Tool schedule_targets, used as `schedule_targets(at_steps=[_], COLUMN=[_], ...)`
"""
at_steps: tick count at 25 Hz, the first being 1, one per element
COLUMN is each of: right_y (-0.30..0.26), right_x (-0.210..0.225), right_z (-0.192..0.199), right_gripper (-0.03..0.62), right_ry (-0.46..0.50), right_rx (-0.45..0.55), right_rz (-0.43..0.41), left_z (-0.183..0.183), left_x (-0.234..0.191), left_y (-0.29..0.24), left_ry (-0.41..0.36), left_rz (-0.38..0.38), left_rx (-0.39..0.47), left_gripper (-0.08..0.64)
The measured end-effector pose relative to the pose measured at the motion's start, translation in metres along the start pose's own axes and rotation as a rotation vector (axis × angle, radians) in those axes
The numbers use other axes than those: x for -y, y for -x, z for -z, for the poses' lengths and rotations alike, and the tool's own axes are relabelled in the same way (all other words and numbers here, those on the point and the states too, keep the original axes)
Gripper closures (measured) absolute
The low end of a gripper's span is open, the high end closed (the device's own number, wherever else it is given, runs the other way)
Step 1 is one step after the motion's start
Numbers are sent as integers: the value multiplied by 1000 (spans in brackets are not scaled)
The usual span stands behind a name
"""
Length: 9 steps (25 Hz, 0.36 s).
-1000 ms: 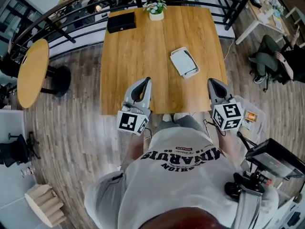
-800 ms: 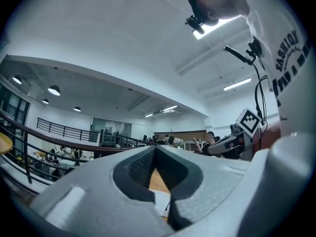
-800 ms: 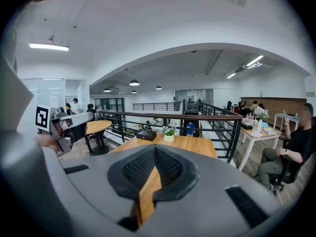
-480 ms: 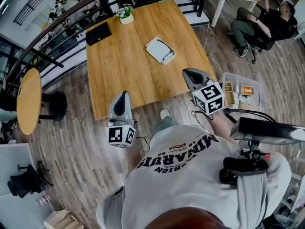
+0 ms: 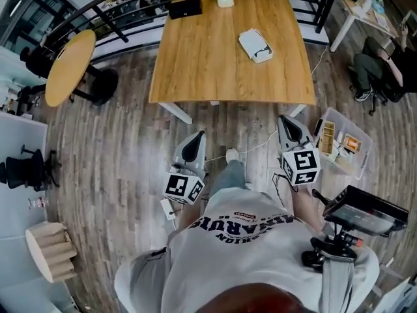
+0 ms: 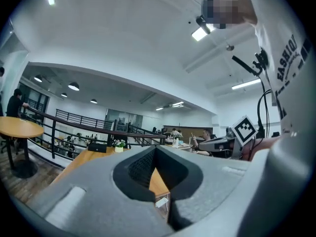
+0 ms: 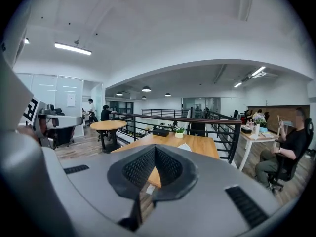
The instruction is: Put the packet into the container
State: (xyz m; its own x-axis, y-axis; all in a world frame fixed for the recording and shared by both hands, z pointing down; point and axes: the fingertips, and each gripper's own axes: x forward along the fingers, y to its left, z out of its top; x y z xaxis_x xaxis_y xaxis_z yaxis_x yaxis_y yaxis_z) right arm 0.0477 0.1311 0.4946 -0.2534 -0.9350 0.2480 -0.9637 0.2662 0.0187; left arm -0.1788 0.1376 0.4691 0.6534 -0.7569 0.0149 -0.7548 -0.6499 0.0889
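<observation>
Person and both tongs have backed off from the surface [image 5: 195, 57]. A second ago the tongs hung at its near edge; now they're over the floor and the surface sits far.

Head view: left tongs [image 5: 199, 135] and right tongs [image 5: 283, 119] point toward the surface, well apart from it. White flat thing [image 5: 255, 45] lies on the far right part of the surface; container or packet, can't tell. Clear bin [image 5: 362, 165] on the floor, just right of the right tongs, holds several small packets [image 5: 352, 142].

Left gripper view: left tongs fully closed, pad on pad, nothing between. Surface visible beyond.

Right gripper view: same, tips together, nothing gripped. White flat thing [image 7: 183, 146] ahead on the surface.

My read: closed, empty tongs with packets in the clear bin fits either a packet yet to be fetched or one already stowed in the white flat thing. Can't settle it. For the walk itself: keep both tongs level, clear of the bin rim, surface in frame.
</observation>
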Motion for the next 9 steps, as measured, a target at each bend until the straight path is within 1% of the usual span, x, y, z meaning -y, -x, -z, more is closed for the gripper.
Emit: schedule_targets(at_steps=[2, 4, 6, 9], right_y=[22, 40, 54, 75], right_x=[-9, -16, -20, -28], right_z=[1, -1, -2, 3], right_gripper=[584, 584, 584, 584], right_ry=[-16, -22, -21, -38], right_rx=[12, 31, 43, 43], right_rz=[16, 30, 43, 60], left_z=[0, -6, -12, -17], left_x=[14, 22, 28, 34], left_y=[16, 25, 30, 42], left_ry=[1, -21, -44, -50], left_rz=[19, 45, 61, 77], left_rx=[1, 9, 18, 18], left_gripper=[560, 560, 560, 560])
